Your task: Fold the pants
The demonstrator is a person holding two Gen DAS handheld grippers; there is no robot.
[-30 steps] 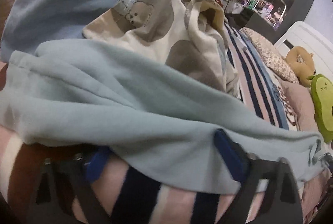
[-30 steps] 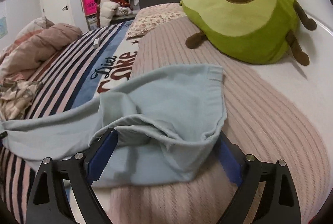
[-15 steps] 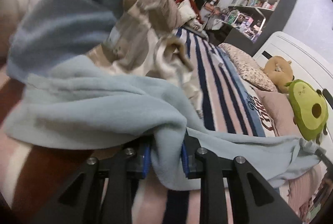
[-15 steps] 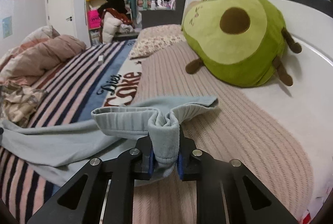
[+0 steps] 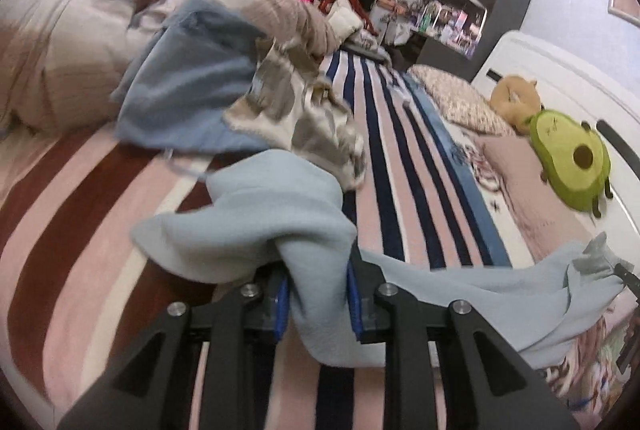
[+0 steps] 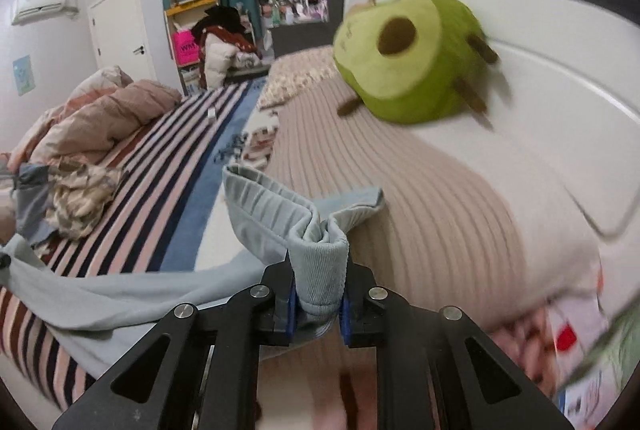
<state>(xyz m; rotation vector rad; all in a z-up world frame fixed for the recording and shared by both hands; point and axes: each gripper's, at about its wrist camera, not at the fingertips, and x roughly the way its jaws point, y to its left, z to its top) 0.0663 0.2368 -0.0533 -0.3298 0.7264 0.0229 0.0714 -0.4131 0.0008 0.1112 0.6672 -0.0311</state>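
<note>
The light blue pants (image 5: 256,226) hang stretched between my two grippers above the striped bed. My left gripper (image 5: 318,294) is shut on one bunched end of the pants. My right gripper (image 6: 318,294) is shut on the ribbed end of the pants (image 6: 280,218), which is folded up between the fingers. In the left wrist view the pants run off to the right, where the right gripper (image 5: 626,276) shows at the edge. In the right wrist view the cloth (image 6: 120,294) trails left toward the left gripper.
A pile of clothes, a grey-blue garment (image 5: 188,90) and a beige patterned one (image 5: 304,126), lies on the striped blanket (image 5: 392,166). A rumpled duvet (image 6: 100,122) lies behind. A green avocado plush (image 6: 412,58) and a pillow (image 5: 460,102) sit by the white headboard (image 6: 540,70).
Both grippers closed on the pants a second ago and have since lifted and pulled back, raising both ends off the bed; the clothes pile now lies farther from the left gripper.
</note>
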